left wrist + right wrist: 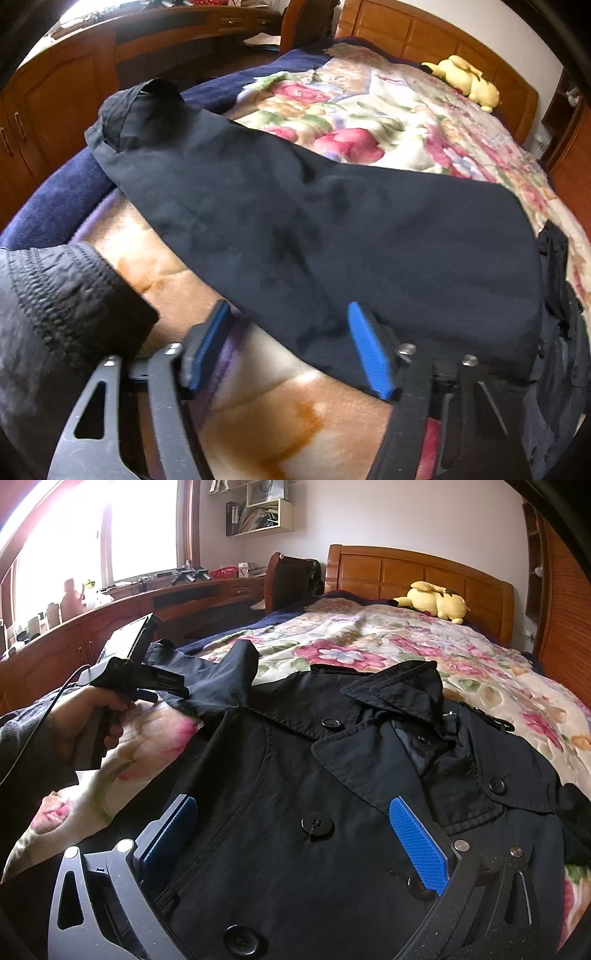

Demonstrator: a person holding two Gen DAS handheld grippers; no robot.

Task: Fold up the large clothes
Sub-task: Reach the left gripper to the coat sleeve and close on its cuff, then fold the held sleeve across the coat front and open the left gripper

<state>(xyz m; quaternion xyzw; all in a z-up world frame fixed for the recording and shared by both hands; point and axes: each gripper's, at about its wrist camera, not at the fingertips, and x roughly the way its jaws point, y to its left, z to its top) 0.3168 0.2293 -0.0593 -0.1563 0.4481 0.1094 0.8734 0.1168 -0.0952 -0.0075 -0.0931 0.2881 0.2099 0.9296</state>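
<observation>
Your left gripper and right gripper hover with jaws spread over the limp, weighty black double-breasted cotton trench coat; pinch its sleeve hem

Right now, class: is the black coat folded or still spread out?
Spread: the black coat lies front-up on the bed, buttons and collar showing, sleeve stretched out.

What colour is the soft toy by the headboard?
Yellow; the soft toy shows best in the right wrist view.
</observation>
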